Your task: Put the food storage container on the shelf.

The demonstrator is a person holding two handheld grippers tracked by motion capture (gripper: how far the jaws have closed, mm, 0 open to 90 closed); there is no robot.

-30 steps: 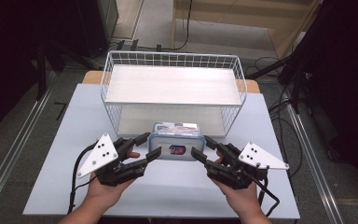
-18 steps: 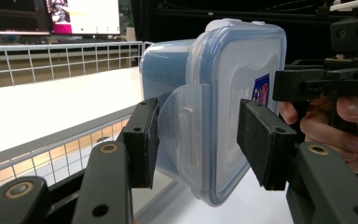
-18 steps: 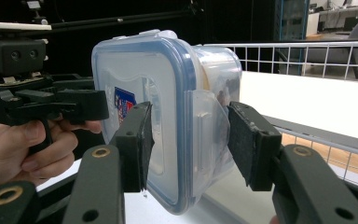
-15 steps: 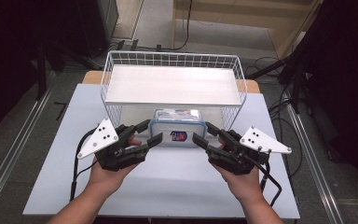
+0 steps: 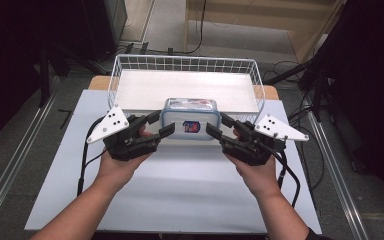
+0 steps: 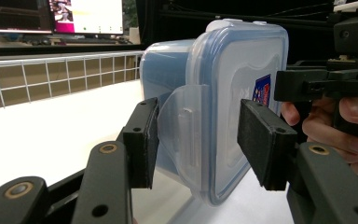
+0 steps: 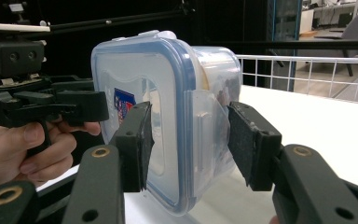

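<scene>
Both tools, the left tool [image 5: 162,126] and right tool [image 5: 216,126], stay clamped on the container [image 5: 189,118], now lifted off the surface [image 5: 180,200] toward the far basket [image 5: 130,67], nearly ready to drop in.

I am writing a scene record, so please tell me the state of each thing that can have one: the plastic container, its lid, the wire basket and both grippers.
Plastic container: lifted off the table, carried on its two side flaps.
Lid: on the container.
Wire basket: upright, nothing inside.
Left gripper: jaws around a side flap, holding.
Right gripper: jaws around the opposite flap, holding.
</scene>
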